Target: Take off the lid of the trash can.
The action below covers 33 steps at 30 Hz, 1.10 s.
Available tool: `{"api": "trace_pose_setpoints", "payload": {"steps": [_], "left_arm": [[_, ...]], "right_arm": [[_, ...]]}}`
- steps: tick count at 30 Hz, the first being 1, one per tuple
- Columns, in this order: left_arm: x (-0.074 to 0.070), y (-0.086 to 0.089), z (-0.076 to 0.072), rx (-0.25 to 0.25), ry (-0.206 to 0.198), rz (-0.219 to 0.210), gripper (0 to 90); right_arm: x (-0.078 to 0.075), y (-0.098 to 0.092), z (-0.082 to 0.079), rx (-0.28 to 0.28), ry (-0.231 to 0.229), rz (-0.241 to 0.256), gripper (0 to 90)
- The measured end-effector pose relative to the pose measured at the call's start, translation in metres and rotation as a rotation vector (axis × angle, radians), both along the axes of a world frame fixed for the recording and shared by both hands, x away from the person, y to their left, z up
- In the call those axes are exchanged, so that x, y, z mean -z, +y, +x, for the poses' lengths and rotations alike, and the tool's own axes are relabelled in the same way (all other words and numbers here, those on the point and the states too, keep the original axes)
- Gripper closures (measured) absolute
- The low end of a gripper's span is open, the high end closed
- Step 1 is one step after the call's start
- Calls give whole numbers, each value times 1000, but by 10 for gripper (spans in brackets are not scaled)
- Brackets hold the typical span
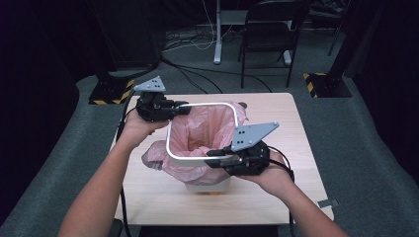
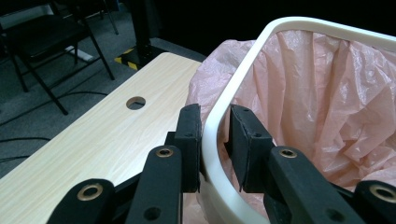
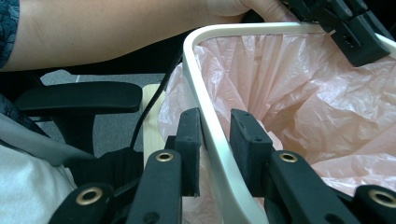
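Holding a white rim ring (image 1: 197, 106) with both tongs, up over a small white bin (image 1: 210, 185) near the middle of the wooden counter (image 1: 276, 187). Left tongs (image 1: 182, 108) at about ten o'clock on the ring, with one jaw outside and one jaw inside. Seen up close in the left gripper view: left tongs (image 2: 215, 140) straddling the ring (image 2: 212, 135), jaws a little apart, outer jaw right against the ring, a thin gap showing at the inner jaw. Right tongs (image 1: 215, 157) at about five o'clock on the ring, along the near side. Seen up close in the right gripper view: right tongs (image 3: 215, 142) set around the ring (image 3: 205, 107) the same way, one jaw on each side, jaws a little apart, close on the ring but hard to tell if squeezing tight.

Hanging through the ring, a pink plastic bag (image 1: 207, 131), crinkly, its top folded out over the ring, spilling down at seven o'clock (image 1: 155, 155) beside the bin. Bag (image 2: 336, 107) open and hollow inside. Left hand (image 1: 141, 127) and right hand (image 1: 269, 173) gripping the tools from below. Round hole (image 2: 136, 102) in the counter at twelve o'clock, past the ring. Black folding chair (image 1: 269, 32) on the grey floor beyond the counter.
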State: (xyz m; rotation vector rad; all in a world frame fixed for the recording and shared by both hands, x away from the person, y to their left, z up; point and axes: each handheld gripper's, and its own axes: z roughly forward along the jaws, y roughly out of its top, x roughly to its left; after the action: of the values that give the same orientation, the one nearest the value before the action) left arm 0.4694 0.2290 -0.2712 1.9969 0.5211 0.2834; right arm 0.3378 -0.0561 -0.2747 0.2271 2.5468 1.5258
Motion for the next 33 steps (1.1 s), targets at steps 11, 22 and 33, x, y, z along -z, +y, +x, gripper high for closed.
{"api": "trace_pose_setpoints", "payload": {"steps": [11, 22, 33], "left_arm": [[-1, 1, 1, 7, 5, 0, 743], [-4, 1, 1, 10, 5, 5, 745], [-13, 2, 0, 6, -2, -1, 749]], "right_arm": [[-1, 1, 5, -36, 27, -3, 765], [-3, 1, 6, -50, 27, 0, 771], [-13, -1, 6, -57, 17, 28, 769]]}}
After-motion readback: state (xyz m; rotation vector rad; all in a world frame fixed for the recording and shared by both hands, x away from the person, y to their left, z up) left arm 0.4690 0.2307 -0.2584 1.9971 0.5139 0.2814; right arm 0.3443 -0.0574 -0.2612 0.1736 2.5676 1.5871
